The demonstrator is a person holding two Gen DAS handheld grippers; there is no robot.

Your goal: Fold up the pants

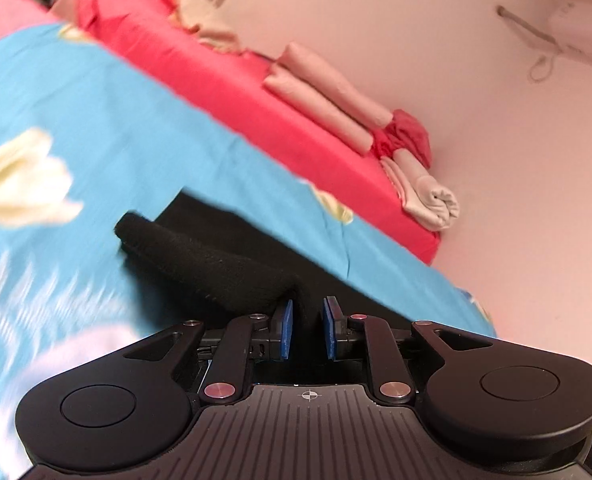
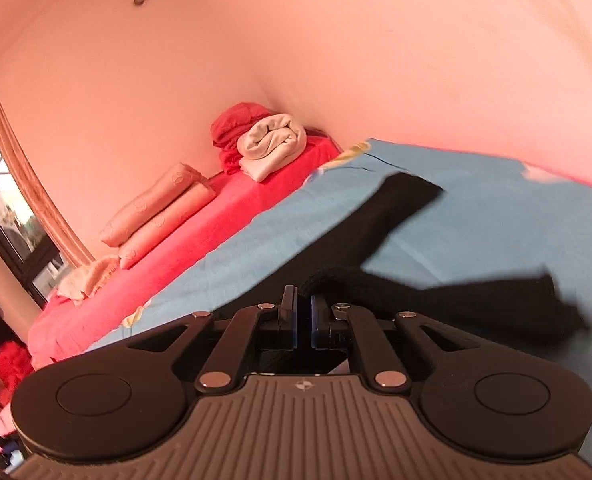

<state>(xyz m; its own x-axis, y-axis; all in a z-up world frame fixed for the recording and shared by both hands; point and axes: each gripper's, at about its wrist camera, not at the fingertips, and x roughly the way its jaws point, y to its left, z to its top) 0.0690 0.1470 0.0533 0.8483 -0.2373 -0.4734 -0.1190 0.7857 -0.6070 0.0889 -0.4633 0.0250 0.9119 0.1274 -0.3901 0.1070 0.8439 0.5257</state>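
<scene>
Risks first. The right gripper point(image 2: 303, 322) has its blue pads nearly together w/ only a thin edge of the black pants point(image 2: 379, 216) pinched between them; a shallow bite like that could slip out if the fabric gets tugged. The left gripper point(image 1: 307, 328) is narrow too, clamped on a thicker bunch of the pants point(image 1: 200, 256), so it likely holds better. If the two hands travel unevenly, the cloth may twist or fold crooked. A dragging leg could also rumple the blue sheet point(image 1: 108, 120).

Pose: both grippers tilt a bit downward, rolled to one side, so the bed looks slanted in each wrist view. Blur around the frame edges suggests quick motion.

Pants: spread on the blue sheet, running from each gripper's tips up toward 12–1 o'clock in the right view, and toward 10–11 o'clock in the left view. Red bedding point(image 1: 224, 80) w/ rolled towels point(image 1: 327, 96) sits beyond, around 1 o'clock.
</scene>
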